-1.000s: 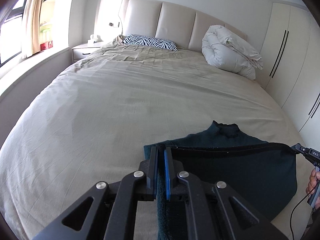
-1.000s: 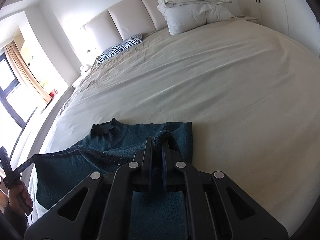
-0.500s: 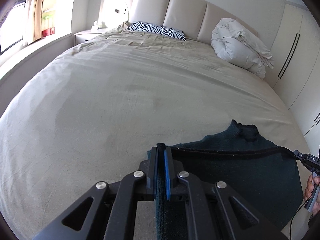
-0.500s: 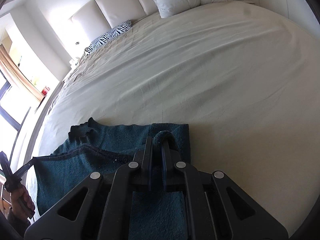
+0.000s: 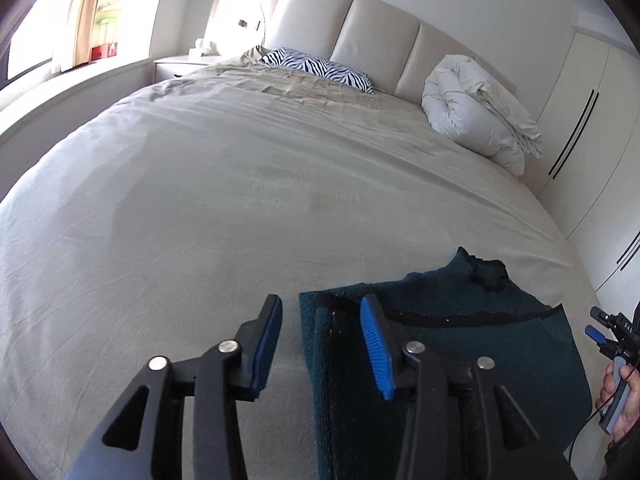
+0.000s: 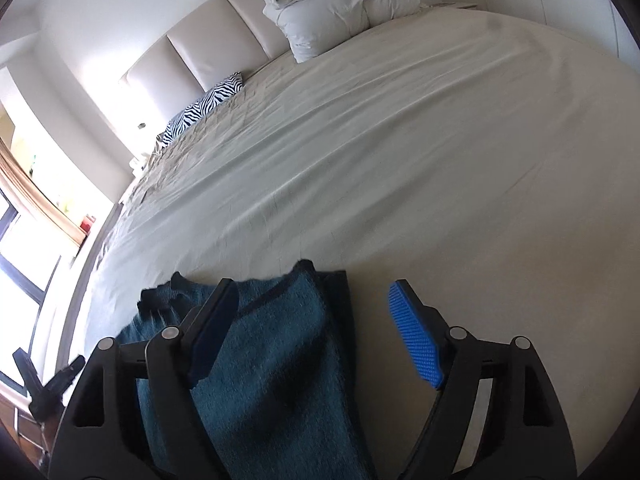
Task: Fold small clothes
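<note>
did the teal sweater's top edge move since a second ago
Yes. The teal sweater top edge has dropped flat onto the bed; left gripper and right gripper jaws have just been opening, releasing it.

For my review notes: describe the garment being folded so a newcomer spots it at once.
Start at the big bed with its beige sheet. At its near edge lies the sweater. It is the only dark teal knit, with a short dark collar, unlike the white duvet and zebra pillow.

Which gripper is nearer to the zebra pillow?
Left. The left gripper is at the sweater's window-side corner, on the zebra pillow's side; the right gripper is at the opposite corner.
</note>
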Motion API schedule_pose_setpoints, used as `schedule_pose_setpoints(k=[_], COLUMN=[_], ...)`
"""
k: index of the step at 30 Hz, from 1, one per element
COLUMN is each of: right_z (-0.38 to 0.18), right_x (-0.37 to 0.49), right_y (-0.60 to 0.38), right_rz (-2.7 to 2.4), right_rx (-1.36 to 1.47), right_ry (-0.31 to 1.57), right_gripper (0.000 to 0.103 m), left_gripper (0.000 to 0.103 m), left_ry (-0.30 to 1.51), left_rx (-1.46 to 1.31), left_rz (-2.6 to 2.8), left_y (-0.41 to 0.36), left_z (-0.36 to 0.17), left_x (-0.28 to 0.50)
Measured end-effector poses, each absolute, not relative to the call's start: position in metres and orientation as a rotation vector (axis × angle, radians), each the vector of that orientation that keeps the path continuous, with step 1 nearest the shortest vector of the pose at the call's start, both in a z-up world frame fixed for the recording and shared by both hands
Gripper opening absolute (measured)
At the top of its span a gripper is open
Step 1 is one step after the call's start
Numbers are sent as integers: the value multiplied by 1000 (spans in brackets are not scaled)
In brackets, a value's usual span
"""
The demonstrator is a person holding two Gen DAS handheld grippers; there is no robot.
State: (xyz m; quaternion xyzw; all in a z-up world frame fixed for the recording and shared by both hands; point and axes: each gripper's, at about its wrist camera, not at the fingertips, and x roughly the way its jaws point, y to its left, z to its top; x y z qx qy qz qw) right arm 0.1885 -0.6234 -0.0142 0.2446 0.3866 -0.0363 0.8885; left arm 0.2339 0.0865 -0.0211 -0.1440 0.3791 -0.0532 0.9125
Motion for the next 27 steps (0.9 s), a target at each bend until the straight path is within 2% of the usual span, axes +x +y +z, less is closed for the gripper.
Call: schedule_pose_setpoints(k=[5,8,13,17,19,21,23,25,27], right_z=[-14,-18,-24,-31,-37,-40,-41,-41,-40], right_x=[162,146,123,107,101,95,89,85,82], right_y=[-604,-593,-580,-576,-576,-576,-576,-576,-576], right_rz=[-77,-79,-84,-83,-79,-81,-81,-87,-91], right_rx=[373,314,252,226,226,224,224,221,211], right_ry=[848,876,913,946,969,971,966,959,955], right_gripper=[71,58,47,43,34,31,22,19,11], left_gripper=[51,51,51,51,50,40,31,29,15], left_ry=[767,775,817,853,860,854,861,862,865], left_rx=[-297,-264,-281,-274,-287,-284,-274,-263,-251], left_rz=[-126,-142,-153,-153,-149,-140,-143,-140,-135], left_y=[88,82,77,70,71,71,70,70,69], left_z=[-15,-17,-32,-46,-50,-50,-51,-52,-52], left_x=[206,182,156,146,143,140,141,142,143])
